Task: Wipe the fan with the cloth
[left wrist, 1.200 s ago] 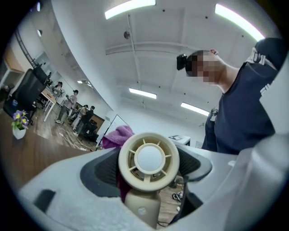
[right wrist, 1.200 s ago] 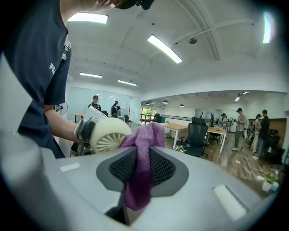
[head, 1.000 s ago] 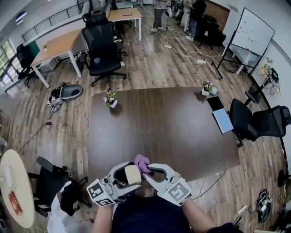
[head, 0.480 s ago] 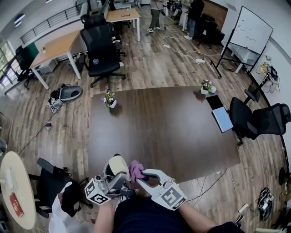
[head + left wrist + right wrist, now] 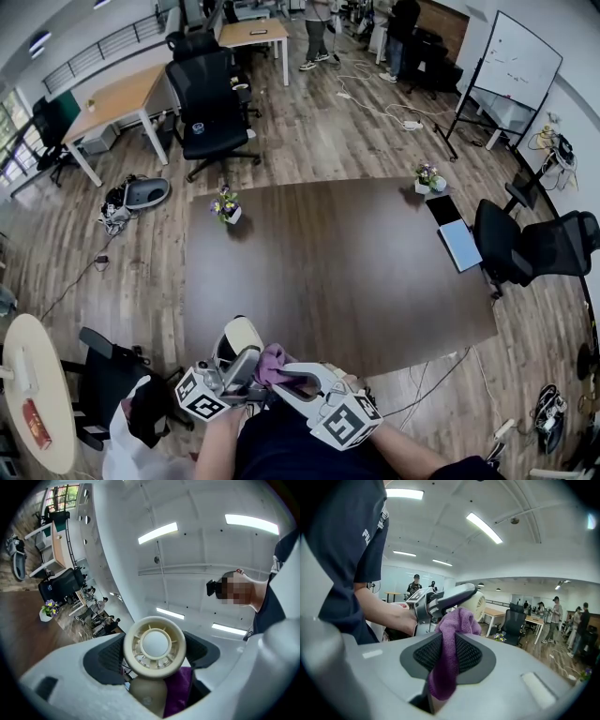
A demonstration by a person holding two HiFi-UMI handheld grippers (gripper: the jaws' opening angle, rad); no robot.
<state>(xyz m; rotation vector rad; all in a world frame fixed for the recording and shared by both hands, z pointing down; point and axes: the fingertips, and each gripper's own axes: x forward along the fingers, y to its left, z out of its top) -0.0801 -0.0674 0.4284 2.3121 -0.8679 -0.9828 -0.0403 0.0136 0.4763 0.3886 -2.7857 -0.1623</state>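
Note:
A small cream hand fan [image 5: 238, 338] is clamped between the jaws of my left gripper [image 5: 240, 364], low in the head view over the table's near edge. In the left gripper view the fan's round grille [image 5: 154, 646] faces the camera, tilted up toward the ceiling, with the left gripper [image 5: 154, 670] shut round its body. A purple cloth [image 5: 272, 360] is pinched in my right gripper [image 5: 284, 373] and lies against the fan's right side. The right gripper view shows that cloth [image 5: 449, 648] between the right gripper's [image 5: 448, 654] pads, its bunched top touching the fan [image 5: 477, 604].
The dark brown table [image 5: 337, 262] carries two small flower pots [image 5: 227, 204] [image 5: 429, 180] and a pale notebook [image 5: 459, 247] at its right edge. Black office chairs [image 5: 530, 251] [image 5: 208, 94] stand around, with a round table [image 5: 33, 386] at the left.
Both grippers have drawn back toward me and to the left. The left gripper has turned the fan upward, and the cloth now sits closer against the fan.

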